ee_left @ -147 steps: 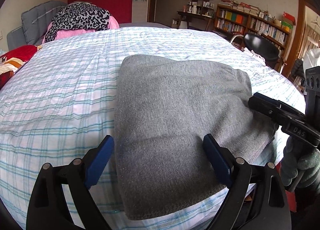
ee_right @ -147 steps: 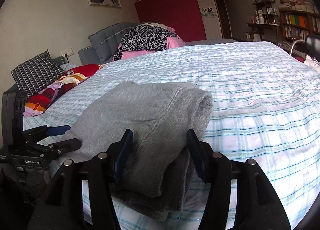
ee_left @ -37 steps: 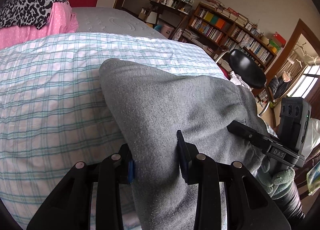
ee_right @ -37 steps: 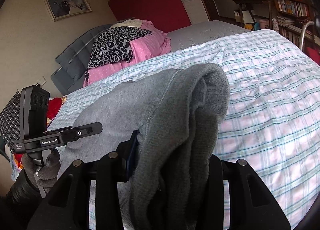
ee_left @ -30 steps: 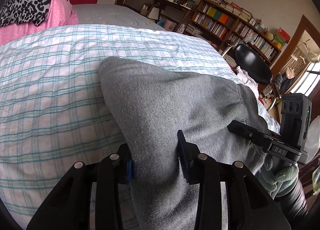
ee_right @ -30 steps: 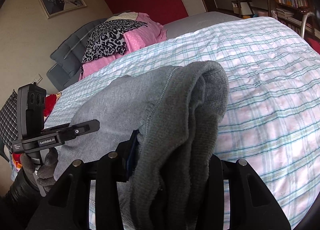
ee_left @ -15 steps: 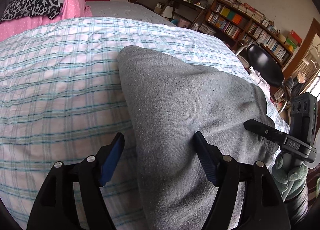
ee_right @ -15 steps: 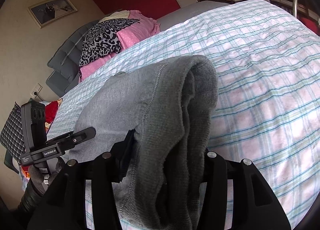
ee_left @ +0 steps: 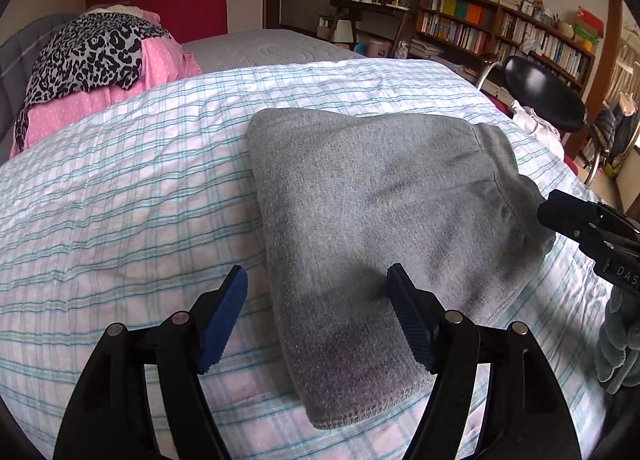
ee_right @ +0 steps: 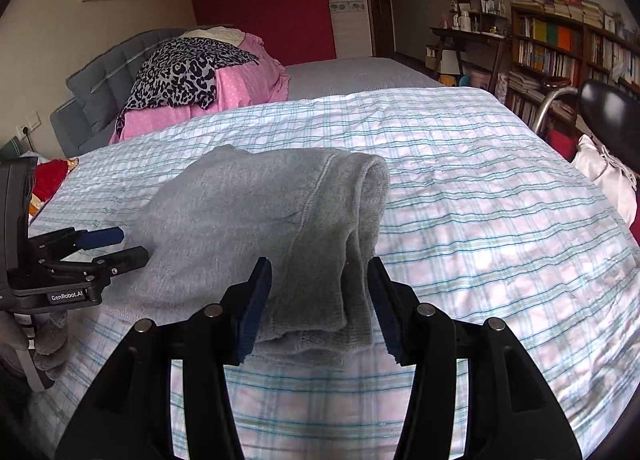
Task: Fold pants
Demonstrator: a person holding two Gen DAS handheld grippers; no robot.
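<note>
Both freed: left gripper (ee_left: 316,288) and right gripper (ee_right: 320,276) now apart, grey pants (ee_left: 384,227) lying folded on bed (ee_left: 120,211), likely finished.

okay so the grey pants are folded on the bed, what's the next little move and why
Probably draw both grippers back. The grey pants lie folded flat on the checked bedspread, and the left gripper and right gripper have just been opening: no pad presses the cloth.
</note>
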